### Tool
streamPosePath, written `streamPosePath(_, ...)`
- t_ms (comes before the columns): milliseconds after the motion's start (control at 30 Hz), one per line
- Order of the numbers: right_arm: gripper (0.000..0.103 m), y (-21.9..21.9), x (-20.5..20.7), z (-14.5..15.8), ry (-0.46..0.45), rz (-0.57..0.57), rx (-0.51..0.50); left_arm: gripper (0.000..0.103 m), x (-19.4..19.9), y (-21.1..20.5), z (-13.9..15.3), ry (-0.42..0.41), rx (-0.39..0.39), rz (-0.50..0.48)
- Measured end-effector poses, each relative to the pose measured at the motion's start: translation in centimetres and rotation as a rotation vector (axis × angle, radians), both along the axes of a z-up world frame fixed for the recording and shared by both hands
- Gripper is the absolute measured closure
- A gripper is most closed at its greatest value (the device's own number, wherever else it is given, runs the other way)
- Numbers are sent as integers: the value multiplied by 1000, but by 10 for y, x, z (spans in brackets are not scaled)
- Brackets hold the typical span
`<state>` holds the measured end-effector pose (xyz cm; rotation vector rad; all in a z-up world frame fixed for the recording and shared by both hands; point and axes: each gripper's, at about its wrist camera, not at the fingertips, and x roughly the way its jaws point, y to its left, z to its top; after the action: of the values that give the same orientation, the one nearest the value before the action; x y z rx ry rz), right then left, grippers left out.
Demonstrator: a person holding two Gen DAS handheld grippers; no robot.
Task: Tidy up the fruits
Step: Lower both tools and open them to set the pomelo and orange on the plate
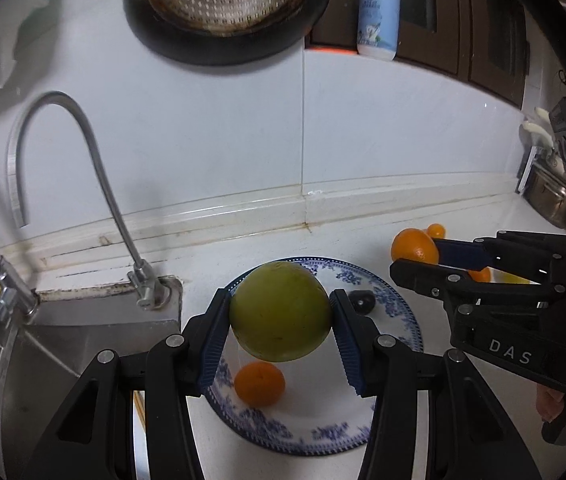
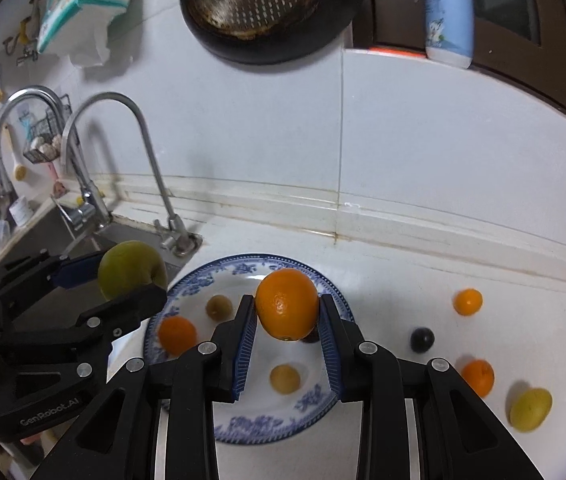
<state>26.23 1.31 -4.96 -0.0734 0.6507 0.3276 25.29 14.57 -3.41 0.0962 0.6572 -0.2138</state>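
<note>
Two claws hover over the plate (image 2: 323, 280), left claw (image 1: 280, 312) gripping the green fruit (image 1: 280, 312), right claw (image 2: 287, 312) clamping the orange (image 2: 287, 304), each needing gentle lowering and release.

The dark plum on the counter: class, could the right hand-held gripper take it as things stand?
Probably not yet: the right hand-held gripper is shut on an orange, though nothing blocks the dark plum.

We see the plate (image 2: 325, 280) on the surface (image 2: 463, 256), the sink (image 2: 43, 228) at its nine o'clock and the wall behind. Two small fruits (image 2: 219, 307) lie on the plate (toward ten and six o'clock); four more (image 2: 468, 302) lie at three o'clock.
</note>
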Motion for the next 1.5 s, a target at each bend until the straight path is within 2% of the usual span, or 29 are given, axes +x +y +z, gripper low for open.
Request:
streamPosePath(200, 71, -1, 35, -15, 62, 12, -12, 54, 32, -4, -13, 56, 11, -31)
streamPosePath(433, 71, -2, 72, -37, 166, 25, 19, 54, 66, -5, -35, 140, 6, -51)
streamPosePath(733, 71, 2, 92, -54, 223, 38, 7, 54, 89, -3, -56, 226, -8, -60)
streamPosePath(933, 71, -1, 98, -59, 244, 34, 18, 53, 92, -4, -52, 209, -9, -57)
streamPosePath(1000, 71, -2, 97, -59, 248, 38, 23, 47, 92, -4, -47, 193, 0, -56)
streamPosePath(1133, 68, -4, 96, -58, 246, 43, 34, 47, 87, 1, -39, 169, 29, -30)
streamPosePath(1200, 64, -6, 93, -56, 237, 38, 40, 46, 83, 5, -36, 158, 28, -22)
streamPosePath(1500, 63, -17, 61, -34, 156, 2, 44, 46, 47, 3, -17, 126, 40, 25)
